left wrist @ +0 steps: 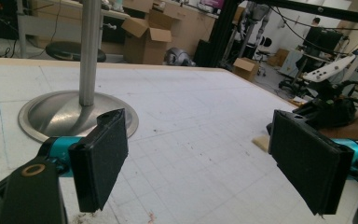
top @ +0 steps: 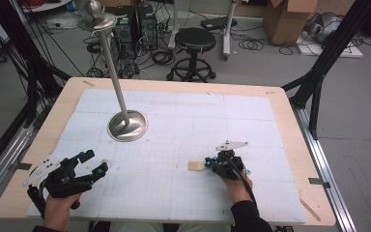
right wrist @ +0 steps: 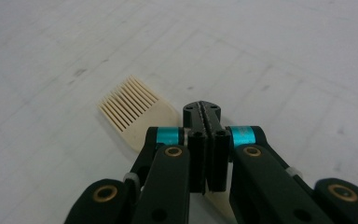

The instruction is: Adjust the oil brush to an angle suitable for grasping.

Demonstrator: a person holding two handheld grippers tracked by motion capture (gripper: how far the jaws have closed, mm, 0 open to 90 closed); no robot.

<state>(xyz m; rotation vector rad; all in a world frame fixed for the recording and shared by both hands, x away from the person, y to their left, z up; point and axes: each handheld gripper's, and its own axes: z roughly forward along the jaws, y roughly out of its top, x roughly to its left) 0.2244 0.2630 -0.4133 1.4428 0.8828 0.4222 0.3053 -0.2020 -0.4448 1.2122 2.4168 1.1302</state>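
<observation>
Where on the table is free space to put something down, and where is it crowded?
The widest bare patch is the far right of the white mat, right of the metal stand and beyond the right gripper. The near middle, between the left gripper and the comb, is also free. It is tight around the stand's base and at the comb, where the shut right gripper sits.

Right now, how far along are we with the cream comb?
Done: the right gripper is at the cream comb, which lies flat on the table mat. In hand: its jaws are shut over the comb's handle; whether they pinch it I cannot tell. Left: probably the lift and whatever follows, since the comb is not yet raised. The left gripper is open and empty, facing the metal stand.
</observation>
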